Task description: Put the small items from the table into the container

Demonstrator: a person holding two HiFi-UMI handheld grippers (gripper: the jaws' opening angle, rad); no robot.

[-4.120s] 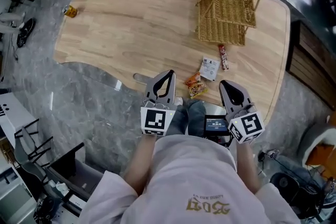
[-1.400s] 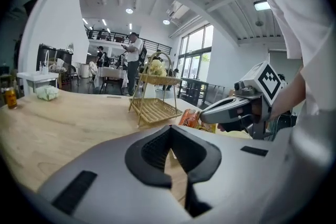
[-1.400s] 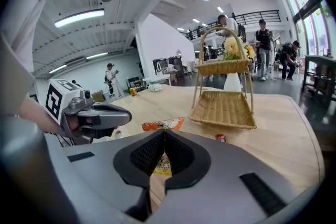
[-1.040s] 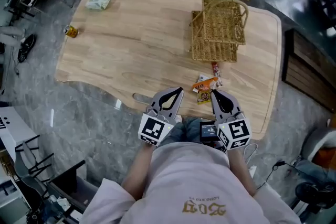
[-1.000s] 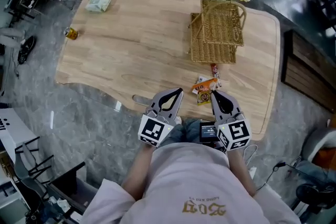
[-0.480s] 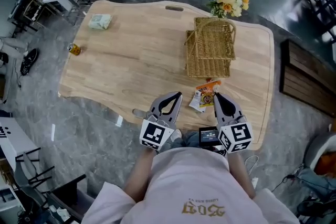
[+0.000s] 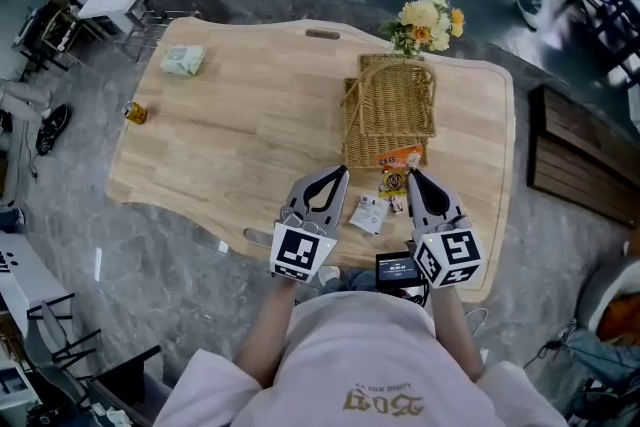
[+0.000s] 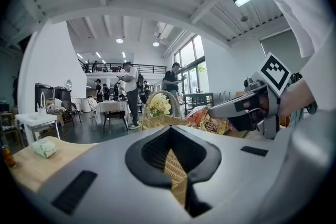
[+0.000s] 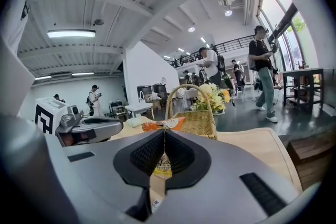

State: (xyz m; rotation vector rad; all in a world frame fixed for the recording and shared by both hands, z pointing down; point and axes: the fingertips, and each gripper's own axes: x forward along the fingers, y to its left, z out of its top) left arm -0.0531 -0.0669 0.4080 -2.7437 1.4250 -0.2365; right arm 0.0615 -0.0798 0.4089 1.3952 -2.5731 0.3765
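Observation:
My right gripper (image 7: pixel 411 177) (image 9: pixel 164 136) is shut on an orange snack packet (image 7: pixel 399 158) (image 9: pixel 162 125) and holds it above the table, just in front of the wicker basket (image 7: pixel 390 110) (image 9: pixel 198 121). The packet's top sticks out past the jaw tips. My left gripper (image 7: pixel 336 175) (image 8: pixel 170 139) hovers beside it with its jaws shut and nothing between them. In the left gripper view the right gripper (image 8: pixel 247 107) shows at the right with the packet (image 8: pixel 209 119). A white packet (image 7: pixel 368 213) lies on the table between the two grippers.
The wooden table (image 7: pixel 250 115) also carries a flower bunch (image 7: pixel 425 18) behind the basket, a green pack (image 7: pixel 182 61) at the far left and a small can (image 7: pixel 136 112) at the left edge. A small wrapper (image 7: pixel 397 204) lies by the white packet. People stand in the background.
Both grippers have risen and moved forward toward the basket. The orange packet has come off the table in the right gripper; the white packet stays behind on the table.

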